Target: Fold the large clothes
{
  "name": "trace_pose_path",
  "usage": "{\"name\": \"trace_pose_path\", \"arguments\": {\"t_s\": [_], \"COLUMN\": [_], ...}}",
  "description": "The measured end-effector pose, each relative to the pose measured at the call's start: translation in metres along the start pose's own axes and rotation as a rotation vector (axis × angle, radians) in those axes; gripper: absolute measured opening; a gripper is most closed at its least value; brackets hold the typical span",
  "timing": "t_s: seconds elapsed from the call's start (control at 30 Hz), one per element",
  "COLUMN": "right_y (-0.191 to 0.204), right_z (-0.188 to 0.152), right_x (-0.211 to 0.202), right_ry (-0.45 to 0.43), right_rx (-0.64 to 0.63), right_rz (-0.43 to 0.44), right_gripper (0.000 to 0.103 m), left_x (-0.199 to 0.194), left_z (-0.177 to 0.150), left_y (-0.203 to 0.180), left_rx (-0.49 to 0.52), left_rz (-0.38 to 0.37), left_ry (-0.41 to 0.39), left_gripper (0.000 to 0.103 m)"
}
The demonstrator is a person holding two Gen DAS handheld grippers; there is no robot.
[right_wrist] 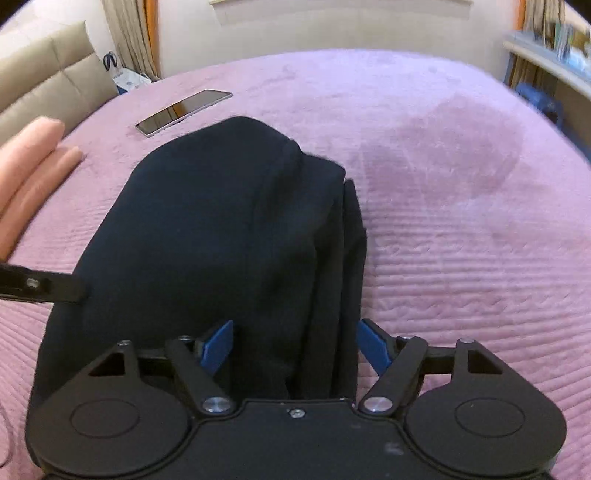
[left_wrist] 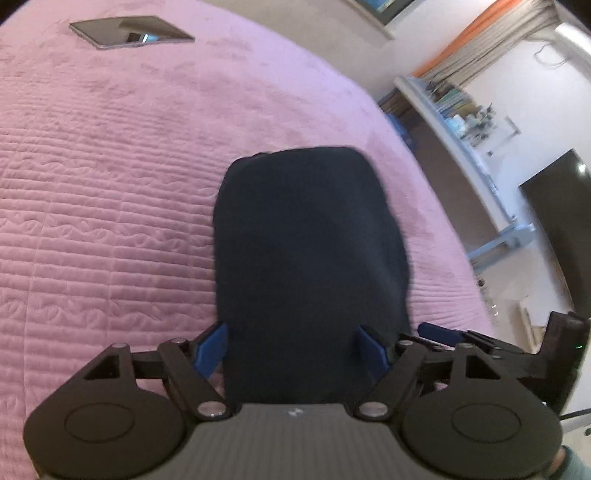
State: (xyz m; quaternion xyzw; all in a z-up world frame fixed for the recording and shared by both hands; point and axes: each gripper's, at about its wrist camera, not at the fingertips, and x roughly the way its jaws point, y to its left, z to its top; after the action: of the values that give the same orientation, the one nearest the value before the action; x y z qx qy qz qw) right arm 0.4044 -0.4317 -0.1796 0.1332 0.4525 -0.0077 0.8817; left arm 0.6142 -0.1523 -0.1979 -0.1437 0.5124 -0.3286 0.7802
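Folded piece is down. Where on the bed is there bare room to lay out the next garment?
The bedspread lies bare to the right of the folded dark garment, out to the bed's right and far edges. In the left wrist view, a wide bare stretch runs left of the garment, below the phone. It is tighter between garment and phone, where a hand reaches in.

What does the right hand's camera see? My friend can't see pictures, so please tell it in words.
A dark navy folded garment lies on a pink quilted bedspread, with the right gripper open just above its near edge. A phone lies farther back on the bed, and a person's fingers show at the left edge.
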Motion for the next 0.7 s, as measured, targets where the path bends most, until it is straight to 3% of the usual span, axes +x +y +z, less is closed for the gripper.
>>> {"name": "trace_pose_path", "arguments": {"t_s": [0.03,0.07,0.23,0.43,0.57,0.7], "right_y": [-0.006,-0.012,-0.042,-0.042,-0.045,-0.04], "right_z": [0.0,0.001,0.002,0.001,0.003,0.001], "right_x": [0.005,0.01,0.028,0.031,0.033,0.029], "right_ry": [0.012,0.016,0.079,0.071,0.092,0.071], "right_rx": [0.026,0.048,0.18,0.142,0.176,0.156], "right_rz": [0.007,0.018,0.166,0.23,0.311,0.324], "right_gripper": [0.101,0.103,0.103,0.102,0.073,0.058], "left_x": [0.006,0.01,0.025,0.054,0.064,0.055], "left_z": [0.001,0.002,0.006,0.007,0.004,-0.003], "left_y": [0.005,0.01,0.022,0.039,0.044,0.029], "left_rx": [-0.018,-0.044,-0.09,-0.202,-0.245,-0.175], "left_rz": [-0.022,-0.045,-0.107,-0.218,-0.239,-0.172], "left_ry": [0.008,0.015,0.044,0.08,0.059,0.003], "left_gripper": [0.086,0.087,0.091,0.097,0.094,0.069]}}
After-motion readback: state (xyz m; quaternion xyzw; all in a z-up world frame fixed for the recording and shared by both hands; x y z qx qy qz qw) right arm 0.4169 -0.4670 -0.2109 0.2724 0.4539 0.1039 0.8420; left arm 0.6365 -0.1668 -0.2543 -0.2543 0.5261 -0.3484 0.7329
